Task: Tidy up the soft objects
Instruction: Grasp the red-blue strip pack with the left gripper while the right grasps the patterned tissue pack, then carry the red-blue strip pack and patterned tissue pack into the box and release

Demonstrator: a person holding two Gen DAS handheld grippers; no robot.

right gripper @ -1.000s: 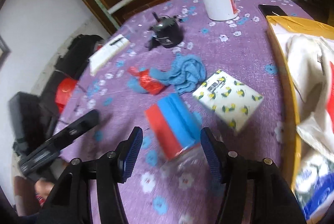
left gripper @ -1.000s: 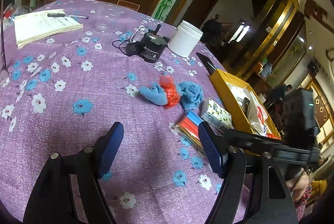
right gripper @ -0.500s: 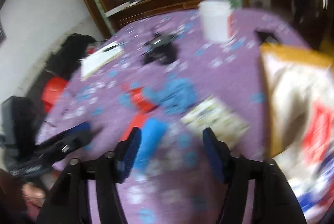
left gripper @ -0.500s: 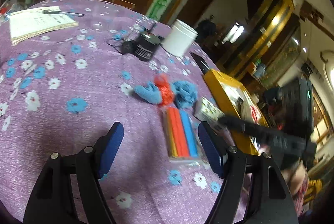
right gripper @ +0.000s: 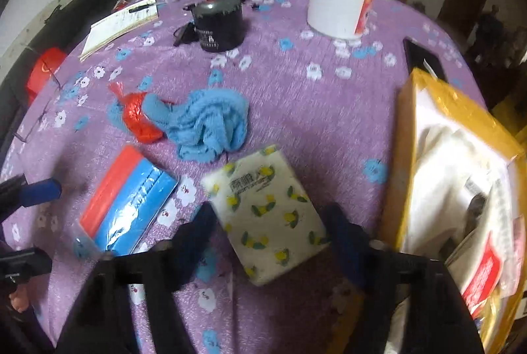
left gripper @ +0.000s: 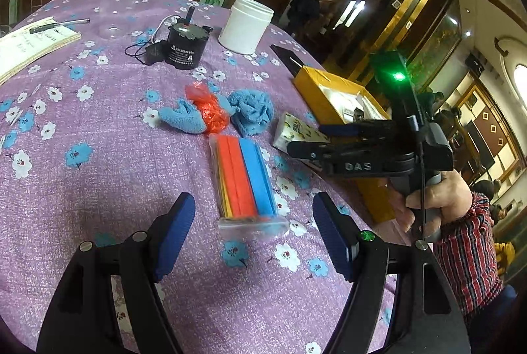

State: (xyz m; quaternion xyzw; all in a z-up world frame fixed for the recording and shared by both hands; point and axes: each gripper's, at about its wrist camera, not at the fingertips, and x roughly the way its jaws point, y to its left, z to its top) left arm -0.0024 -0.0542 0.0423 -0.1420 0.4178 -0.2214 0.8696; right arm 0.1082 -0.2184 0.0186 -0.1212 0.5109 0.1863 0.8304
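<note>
A: Left wrist view, we note our left gripper point(left gripper: 253, 228) spread wide and empty, low over the purple flowered tablecloth point(left gripper: 98, 176); a clear-wrapped pack of red and blue sponges point(left gripper: 245, 177) lies just ahead between its fingers.

B: Right wrist view: our right gripper point(right gripper: 273, 232) gapes too, its blurred blue fingers either side of the white lemon-print tissue pack point(right gripper: 268, 210), contact unclear. We log a crumpled blue towel point(right gripper: 207, 126) beyond, touching a red plastic bag point(right gripper: 138, 120); a yellow cardboard box point(right gripper: 405, 139) stands just right.
</note>
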